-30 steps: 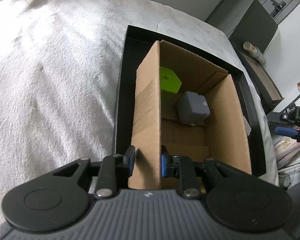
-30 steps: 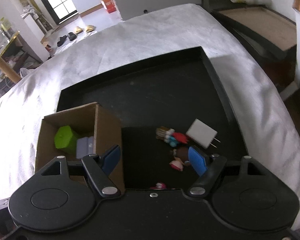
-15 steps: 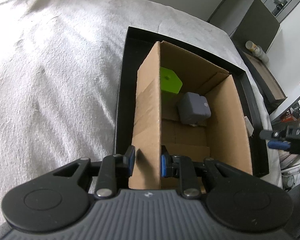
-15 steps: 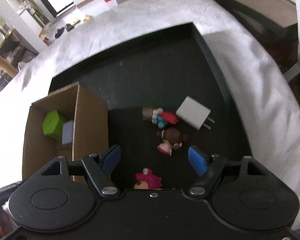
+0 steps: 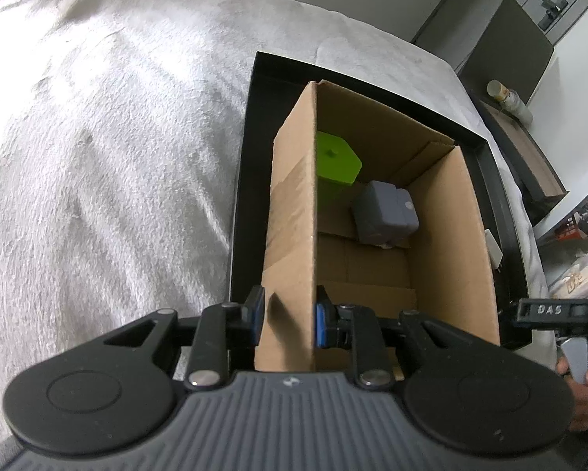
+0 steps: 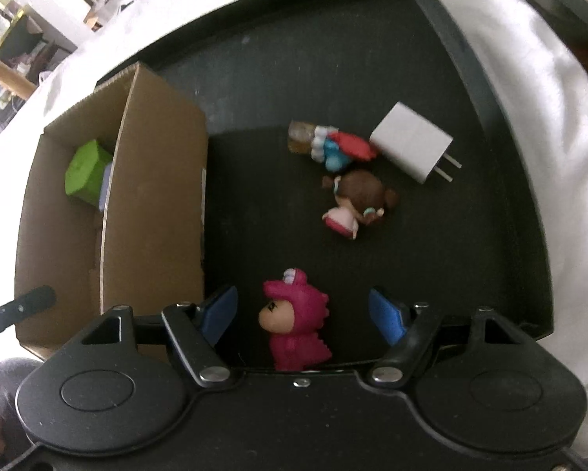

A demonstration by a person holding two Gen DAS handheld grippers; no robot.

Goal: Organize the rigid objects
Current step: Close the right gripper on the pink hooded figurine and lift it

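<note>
Left tongs [image 5: 286, 321] pinch the near end of the left wall of a cardboard box [image 5: 456, 235], one blue pad outside it and one inside. Ahead of them in the box lie a green block [image 5: 337, 159] and, just beyond and to its right, a grey cube [image 5: 386, 212].

Right tongs [image 6: 303, 312] are spread wide over a black tray [image 6: 505, 165], their pads touching nothing. Between them stands a pink dinosaur-suit figure [image 6: 297, 327], clear of both pads. Farther ahead lies a brown-haired doll [image 6: 358, 204]; beyond it a red-and-blue figure [image 6: 333, 145] lies against a white charger plug [image 6: 411, 141], whose prongs point right. To the left of these tongs the box stands inside the tray, which sits on a white cloth [image 5: 97, 137].

At the right edge of the left view a hand [image 5: 578, 386] holds the other tool's handle.
</note>
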